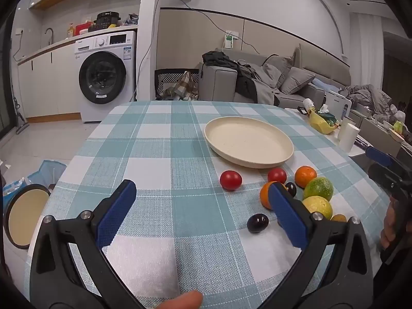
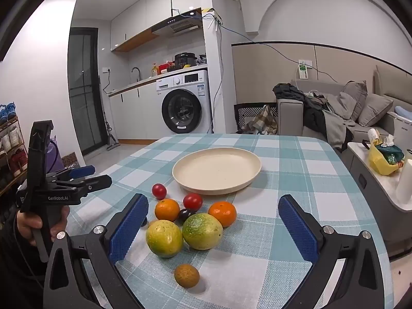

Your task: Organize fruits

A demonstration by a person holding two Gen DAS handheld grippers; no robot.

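The bench [image 2: 296, 170] carries an empty cream plate [image 2: 216, 171], likely the fruits' destination. The fruits [image 2: 202, 230] cluster loose just in front of that plate. Right claw [image 2: 213, 228] and left claw [image 1: 203, 207] both gape wide, holding nothing. The left reads "GenRobot.AI".

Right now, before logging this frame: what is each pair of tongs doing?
Left tongs: open, holding nothing.
Right tongs: open, holding nothing.
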